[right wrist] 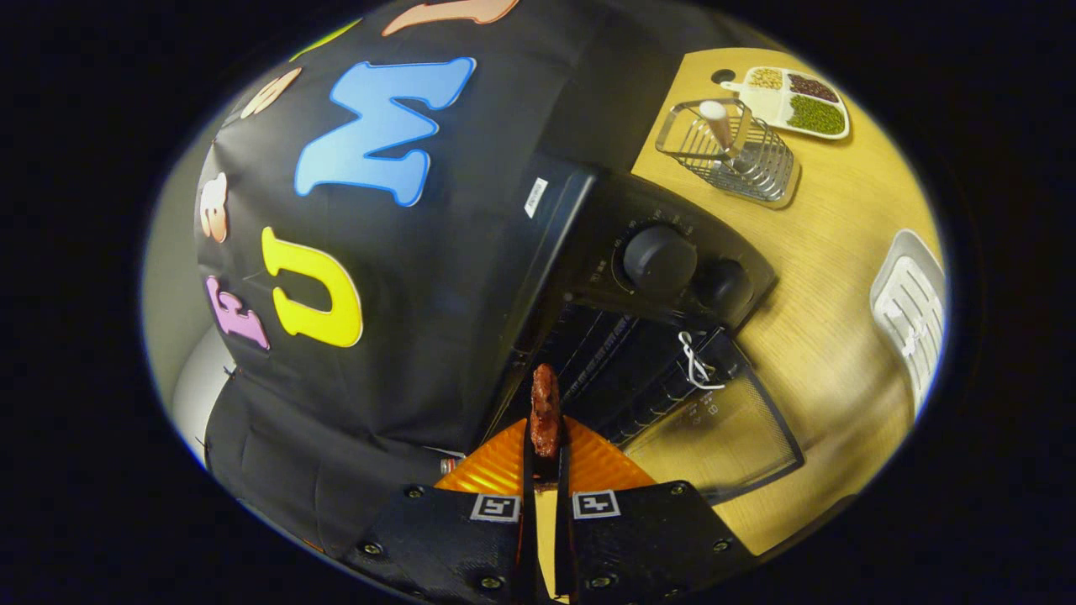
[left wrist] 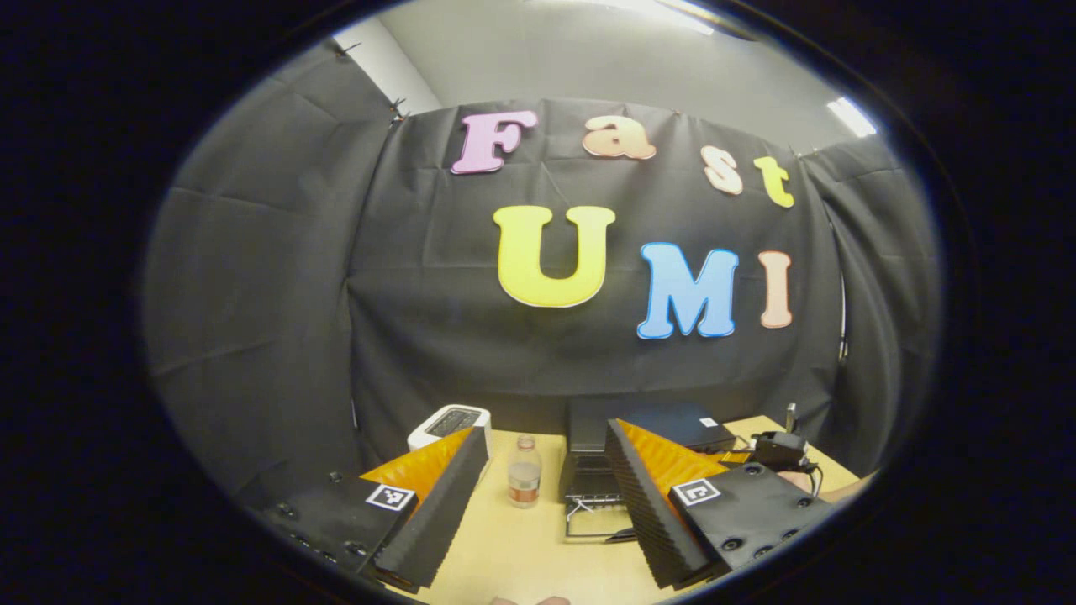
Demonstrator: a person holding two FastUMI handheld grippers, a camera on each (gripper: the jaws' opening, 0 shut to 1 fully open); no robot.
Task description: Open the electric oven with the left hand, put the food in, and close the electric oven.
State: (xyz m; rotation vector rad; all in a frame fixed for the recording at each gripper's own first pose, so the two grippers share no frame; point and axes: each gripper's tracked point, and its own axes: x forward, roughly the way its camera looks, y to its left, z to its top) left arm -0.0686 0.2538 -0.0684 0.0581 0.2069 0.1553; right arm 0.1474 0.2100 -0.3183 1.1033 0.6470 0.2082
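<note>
On the pale wooden tabletop [right wrist: 841,277] stood the black electric oven [right wrist: 622,277], its back against the dark cloth wall. Its glass door [right wrist: 714,428] hung open, folded down flat toward the front, with a bit of white cord [right wrist: 696,361] tied at the handle. Two round knobs [right wrist: 660,259] sat on the control panel beside the cavity, and the wire rack inside showed as dark ribs.

The right tongs [right wrist: 545,458] were clenched on the food [right wrist: 545,410], a small reddish-brown piece held upright between the two tips, just at the mouth of the oven, above the inner edge of the lowered door. Whether it had crossed into the cavity I could not tell.

The left tongs [left wrist: 546,458] were held back from the oven, spread wide and grasping nothing. Between their fingers, seen from the left gripper view, stood a small clear bottle [left wrist: 524,473] with a reddish label, and just right of it the oven [left wrist: 647,424] with its door [left wrist: 597,512] down. A white appliance [left wrist: 450,424] sat at the far left of the tabletop, near the wall.

Past the oven, in the right gripper view, a wire basket [right wrist: 731,151] held a pale-tipped utensil, and beyond it lay a divided tray [right wrist: 794,101] of beans and grains. A white slatted rack [right wrist: 908,311] rested near the tabletop's edge, well apart from the oven.
</note>
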